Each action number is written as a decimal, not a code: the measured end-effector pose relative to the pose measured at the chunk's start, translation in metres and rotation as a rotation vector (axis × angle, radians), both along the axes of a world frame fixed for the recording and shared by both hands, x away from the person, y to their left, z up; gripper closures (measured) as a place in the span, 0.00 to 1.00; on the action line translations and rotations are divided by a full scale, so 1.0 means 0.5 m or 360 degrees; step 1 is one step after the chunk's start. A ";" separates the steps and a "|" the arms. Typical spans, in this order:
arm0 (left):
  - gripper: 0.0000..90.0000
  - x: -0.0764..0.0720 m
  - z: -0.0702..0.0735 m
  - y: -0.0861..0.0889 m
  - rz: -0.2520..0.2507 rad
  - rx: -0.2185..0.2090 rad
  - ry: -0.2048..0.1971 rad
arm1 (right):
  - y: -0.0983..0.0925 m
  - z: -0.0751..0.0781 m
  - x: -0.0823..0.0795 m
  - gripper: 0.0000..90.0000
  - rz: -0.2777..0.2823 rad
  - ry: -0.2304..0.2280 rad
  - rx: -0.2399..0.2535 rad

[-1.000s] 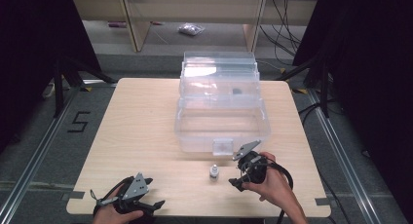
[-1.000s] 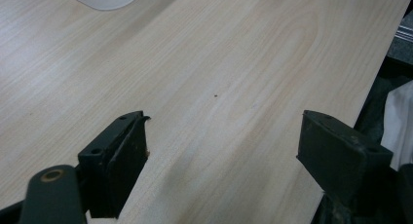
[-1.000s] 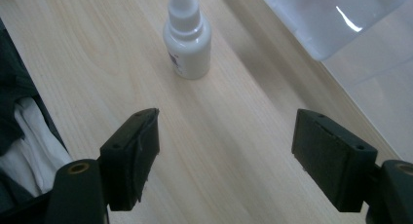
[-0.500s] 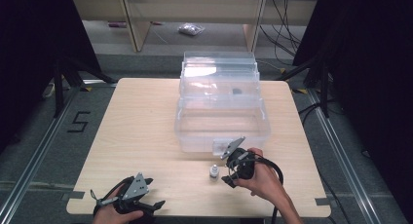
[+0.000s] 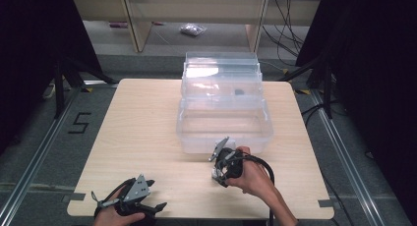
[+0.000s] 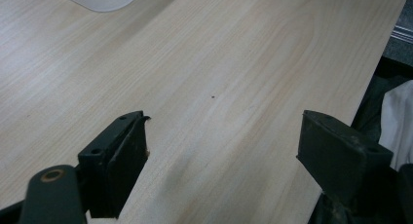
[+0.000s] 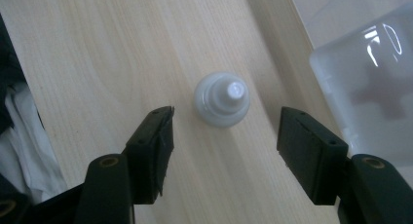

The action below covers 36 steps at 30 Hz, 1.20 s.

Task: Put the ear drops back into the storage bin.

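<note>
Just one white bottle (image 7: 222, 98) between closing right gripper (image 7: 224, 136) jaws, untouched, left gripper (image 6: 221, 151) spread.

Clear box (image 7: 370, 83) cut off at edge

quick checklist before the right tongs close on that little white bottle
1. White bottle upright on the table: ok.
2. Bottle between the jaws of the right tongs: not ok, it stands just ahead of the tips.
3. Jaws, which have just been closing, wider than the bottle: ok.
4. Clear plastic box clear of the right jaw: ok, close.
5. Left tongs open, away: ok.
</note>
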<state>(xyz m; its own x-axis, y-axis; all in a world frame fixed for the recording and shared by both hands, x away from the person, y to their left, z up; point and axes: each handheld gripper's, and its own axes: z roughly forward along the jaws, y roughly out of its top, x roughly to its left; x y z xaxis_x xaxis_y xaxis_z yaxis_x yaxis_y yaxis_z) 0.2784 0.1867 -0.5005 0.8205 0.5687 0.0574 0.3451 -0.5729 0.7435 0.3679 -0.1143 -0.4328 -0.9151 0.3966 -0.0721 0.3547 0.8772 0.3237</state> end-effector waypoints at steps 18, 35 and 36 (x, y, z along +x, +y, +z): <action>0.20 0.000 0.002 0.000 -0.0009 0.0002 0.0003 | 0.041 -0.023 0.025 0.53 0.0059 0.0063 -0.0138; 0.20 0.000 0.002 0.000 -0.0012 0.0001 0.0003 | 0.054 -0.044 0.034 0.66 0.0069 0.0113 -0.0155; 0.20 -0.002 0.001 -0.001 0.0008 -0.0012 0.0018 | 0.055 -0.044 0.033 0.67 0.0064 0.0107 -0.0161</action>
